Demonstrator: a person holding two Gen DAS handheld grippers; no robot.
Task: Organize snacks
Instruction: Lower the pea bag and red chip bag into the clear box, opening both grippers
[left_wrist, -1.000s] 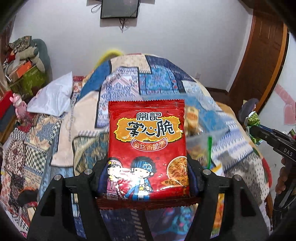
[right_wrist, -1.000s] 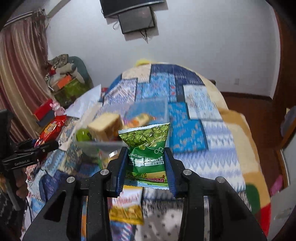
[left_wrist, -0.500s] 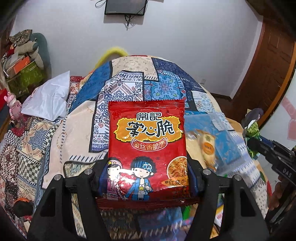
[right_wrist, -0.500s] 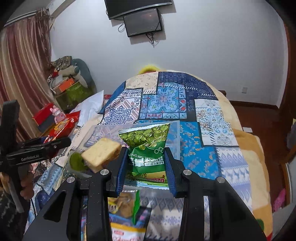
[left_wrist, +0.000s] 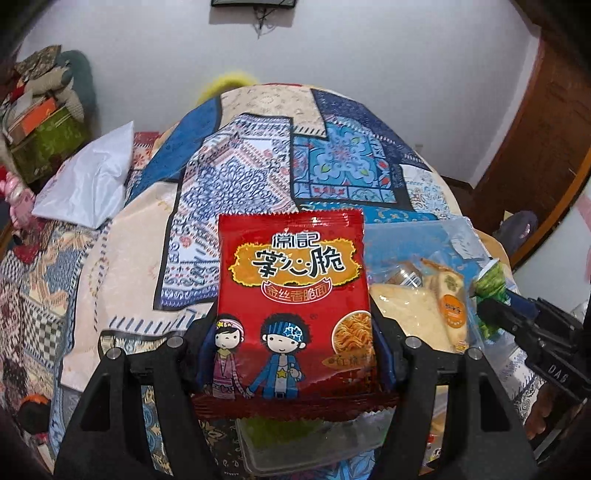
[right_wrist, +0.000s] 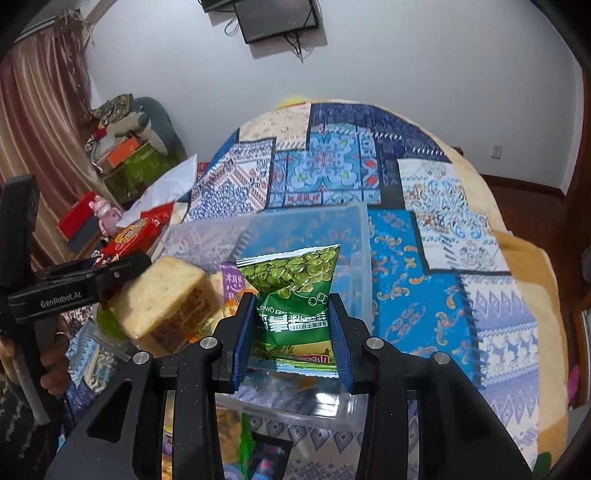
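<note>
Patchwork bedspread (left_wrist: 332, 177) behind; left claw (left_wrist: 293, 354) clamps red noodle packet (left_wrist: 291, 295) upright; right claw (right_wrist: 293, 332) clamps green pea packet (right_wrist: 295, 291) upright.

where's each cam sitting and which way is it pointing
Left wrist: on the left gripper, facing along its fingers over the quilted bed; it clamps the red noodle packet.
Right wrist: on the right gripper, facing across the clear bin; it clamps the green pea packet.
Shared: bed, bin, each other's gripper.

A clear bin (right_wrist: 364, 258) sits on the bed (right_wrist: 461, 229), with a cake piece (right_wrist: 166, 299) at its left.
</note>
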